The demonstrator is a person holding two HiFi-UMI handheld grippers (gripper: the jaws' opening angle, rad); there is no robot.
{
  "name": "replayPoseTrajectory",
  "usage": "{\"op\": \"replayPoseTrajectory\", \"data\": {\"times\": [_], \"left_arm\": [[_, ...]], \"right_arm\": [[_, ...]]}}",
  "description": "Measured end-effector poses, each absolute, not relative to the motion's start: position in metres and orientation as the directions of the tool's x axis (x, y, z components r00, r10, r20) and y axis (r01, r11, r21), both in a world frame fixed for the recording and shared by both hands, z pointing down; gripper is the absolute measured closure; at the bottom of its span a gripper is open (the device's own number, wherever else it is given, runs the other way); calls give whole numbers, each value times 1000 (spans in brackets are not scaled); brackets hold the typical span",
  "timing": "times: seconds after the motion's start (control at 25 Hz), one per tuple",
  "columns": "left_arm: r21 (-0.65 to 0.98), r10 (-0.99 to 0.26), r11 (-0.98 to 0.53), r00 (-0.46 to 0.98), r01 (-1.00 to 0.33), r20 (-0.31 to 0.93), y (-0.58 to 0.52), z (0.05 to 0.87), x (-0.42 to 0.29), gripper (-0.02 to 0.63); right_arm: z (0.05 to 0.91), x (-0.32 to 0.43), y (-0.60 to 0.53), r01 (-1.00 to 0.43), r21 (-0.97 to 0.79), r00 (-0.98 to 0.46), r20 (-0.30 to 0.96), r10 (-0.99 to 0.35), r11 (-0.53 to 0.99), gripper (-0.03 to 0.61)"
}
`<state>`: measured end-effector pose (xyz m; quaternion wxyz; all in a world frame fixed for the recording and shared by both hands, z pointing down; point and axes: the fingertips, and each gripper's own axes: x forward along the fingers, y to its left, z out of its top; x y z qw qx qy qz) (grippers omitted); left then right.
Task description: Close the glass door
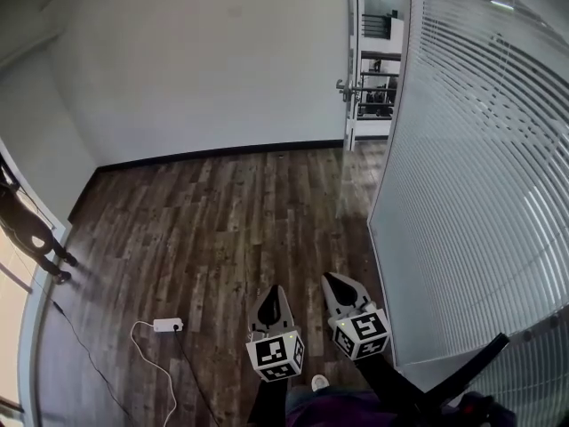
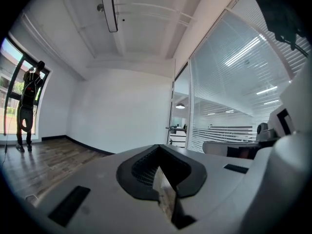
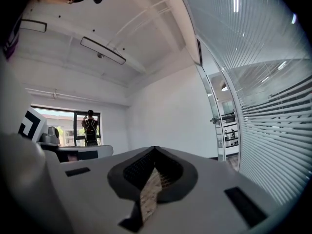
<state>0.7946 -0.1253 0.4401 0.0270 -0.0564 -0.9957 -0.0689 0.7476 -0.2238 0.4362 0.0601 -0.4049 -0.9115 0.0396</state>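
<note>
Left tongs: my left tongs [image 1: 272, 292] were shut tight, tips together with nothing between them, pointing level toward the far white wall [image 1: 204, 69].
Right tongs: my right tongs [image 1: 332, 279] were closed and empty too, just beside the left pair and near the blind-covered glass wall [image 1: 471, 176] on the right.
Glass door: the glass door [image 1: 354, 52] stood at the far right, where the white wall met the glass wall, well apart from both tongs.
Handle: its metal handle [image 1: 343, 87] stuck out to the left.
Floor: on the dark wooden floor [image 1: 222, 229], a white power strip [image 1: 167, 326] with its cable lay near me on the left.
Person: a person [image 1: 31, 229] stood at the window [image 3: 61, 123] on the left.
</note>
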Motion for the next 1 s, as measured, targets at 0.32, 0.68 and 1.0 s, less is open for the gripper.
{"op": "replayPoseTrajectory", "data": {"times": [0.32,0.68,1.0], "left_arm": [[131,112,984,-991,120,68,-109,441,760,614],[126,59,990,-996,66,61,-60,458,678,614],[140,68,987,-996,74,49,25,430,619,614]], "right_arm": [[434,705,-211,729,-123,-670,73,739,674,581],[454,630,-158,701,-127,-698,74,712,701,581],[427,569,-83,682,-110,-721,66,690,723,581]]}}
